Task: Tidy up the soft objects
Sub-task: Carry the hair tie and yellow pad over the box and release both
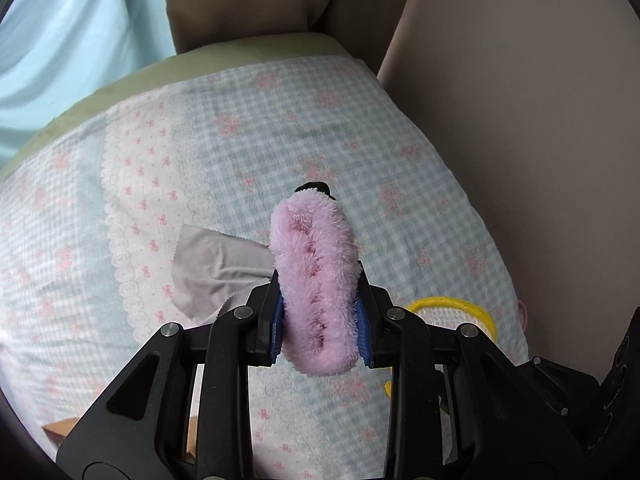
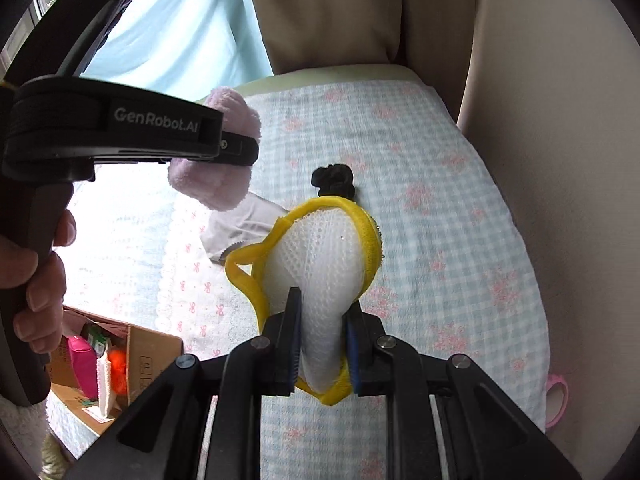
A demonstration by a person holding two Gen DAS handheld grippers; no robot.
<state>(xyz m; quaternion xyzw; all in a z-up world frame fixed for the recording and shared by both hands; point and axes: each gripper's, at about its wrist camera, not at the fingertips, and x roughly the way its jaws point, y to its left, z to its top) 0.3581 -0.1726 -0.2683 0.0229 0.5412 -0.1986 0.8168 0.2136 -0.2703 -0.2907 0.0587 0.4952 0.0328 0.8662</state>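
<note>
Your left hand-held gripper (image 1: 322,330) is pinching a pink fluffy cloth (image 1: 316,280) between its blue pads, near the middle of the roll, and the cloth hangs free above the bed. Your right hand-held gripper (image 2: 322,354) is pressed on a white mesh bag with a yellow edge (image 2: 324,264), holding it by its lower part, so the top stands up loose. Both things look lifted off the checked sheet (image 2: 460,220).

Keep both grips firm while you carry, because soft things slip out slowly and the mesh is thin. I think the cardboard box (image 2: 152,352) beside the bed, which already has bright items inside, is the place for them, but this is only my guess. Move one hand at a time over the box, so the two tools do not bump, and let go only when the item is low inside. A grey cloth (image 1: 212,268) and a black hair tie (image 2: 334,180) lie on the sheet for later
</note>
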